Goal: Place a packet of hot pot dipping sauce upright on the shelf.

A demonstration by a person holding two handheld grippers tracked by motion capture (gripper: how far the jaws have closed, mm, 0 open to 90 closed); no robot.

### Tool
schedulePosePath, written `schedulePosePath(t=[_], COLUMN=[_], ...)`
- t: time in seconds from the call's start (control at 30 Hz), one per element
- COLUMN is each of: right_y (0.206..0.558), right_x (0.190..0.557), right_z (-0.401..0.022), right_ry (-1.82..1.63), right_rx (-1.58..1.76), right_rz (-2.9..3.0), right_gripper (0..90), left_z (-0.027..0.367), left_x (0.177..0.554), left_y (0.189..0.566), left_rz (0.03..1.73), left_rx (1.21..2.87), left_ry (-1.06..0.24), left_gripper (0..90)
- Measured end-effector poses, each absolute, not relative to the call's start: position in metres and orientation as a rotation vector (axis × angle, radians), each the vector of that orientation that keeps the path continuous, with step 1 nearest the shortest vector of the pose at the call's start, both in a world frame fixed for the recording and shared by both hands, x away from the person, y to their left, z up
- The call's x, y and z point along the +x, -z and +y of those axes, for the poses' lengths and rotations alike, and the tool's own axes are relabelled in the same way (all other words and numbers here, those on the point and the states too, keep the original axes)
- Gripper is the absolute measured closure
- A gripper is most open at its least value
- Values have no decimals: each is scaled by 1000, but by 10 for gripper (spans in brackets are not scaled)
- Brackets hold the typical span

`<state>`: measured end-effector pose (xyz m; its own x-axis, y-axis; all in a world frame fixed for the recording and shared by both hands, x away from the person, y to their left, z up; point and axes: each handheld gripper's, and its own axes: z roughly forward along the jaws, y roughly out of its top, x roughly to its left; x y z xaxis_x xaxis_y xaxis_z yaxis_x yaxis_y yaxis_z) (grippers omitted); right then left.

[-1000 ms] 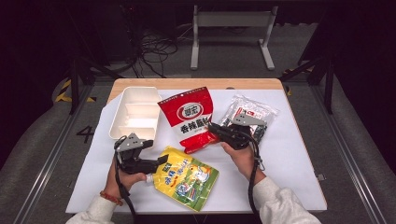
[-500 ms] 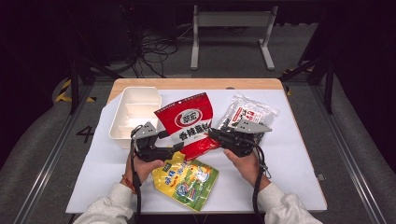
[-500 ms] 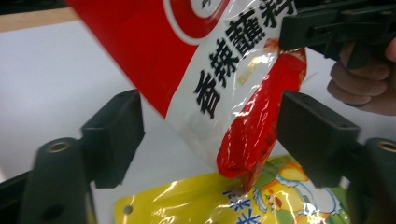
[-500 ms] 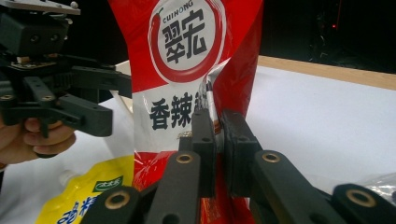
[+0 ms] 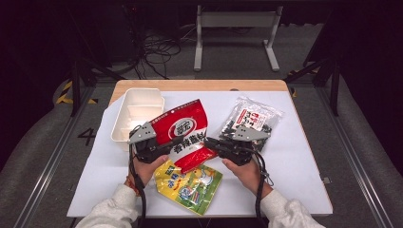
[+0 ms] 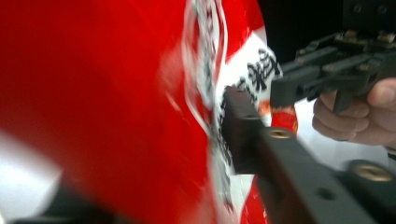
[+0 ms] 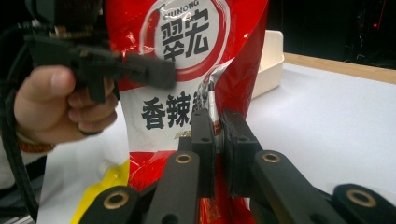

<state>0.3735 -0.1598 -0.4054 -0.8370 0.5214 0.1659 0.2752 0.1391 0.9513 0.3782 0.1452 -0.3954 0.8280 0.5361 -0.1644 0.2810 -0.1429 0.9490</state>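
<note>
A red snack bag with a white band of black characters is held tilted up off the table between both grippers. My left gripper grips its left edge; its jaws have just been closing with the bag between them, and one pad presses on the foil. My right gripper is shut on the bag's lower right edge; in the right gripper view its jaws pinch the crumpled seam of the bag. The left gripper shows there too, clamped on the bag's side.
A yellow snack bag lies flat on the white mat in front of both hands. A white divided tray stands at the back left, a clear bag of dark snacks at the back right. The table's wooden edge runs behind.
My left gripper moved from beside the yellow bag up to the red bag and closed on its left edge. The red bag rose off the table and shifted slightly left.
</note>
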Motion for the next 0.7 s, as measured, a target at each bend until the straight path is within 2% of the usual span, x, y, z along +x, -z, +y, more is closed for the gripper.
schedulePosePath(t=[0.07, 0.3, 0.43, 0.57, 0.6, 0.67, 0.7], right_y=[407, 411, 409, 407, 407, 408, 409], right_x=[373, 372, 371, 370, 370, 372, 373], right_z=[-157, -152, -151, -152, -152, -155, -156], right_ry=[-1754, -1727, -1692, -1677, -1666, -1683, -1683], right_rx=[778, 760, 733, 741, 747, 791, 810], right_rz=[2222, 2238, 2261, 2258, 2259, 2246, 2247], right_gripper=[835, 825, 785, 805, 781, 662, 687], left_z=[147, 149, 147, 147, 148, 148, 147], left_x=[378, 374, 370, 370, 370, 368, 366], left_y=[393, 382, 376, 375, 375, 373, 372], left_rz=[620, 557, 517, 502, 496, 482, 473], left_rx=[1744, 1773, 1804, 1798, 1801, 1804, 1808], left_ry=[-244, -269, -293, -298, -297, -300, -311], left_gripper=[897, 900, 900, 900, 900, 900, 900])
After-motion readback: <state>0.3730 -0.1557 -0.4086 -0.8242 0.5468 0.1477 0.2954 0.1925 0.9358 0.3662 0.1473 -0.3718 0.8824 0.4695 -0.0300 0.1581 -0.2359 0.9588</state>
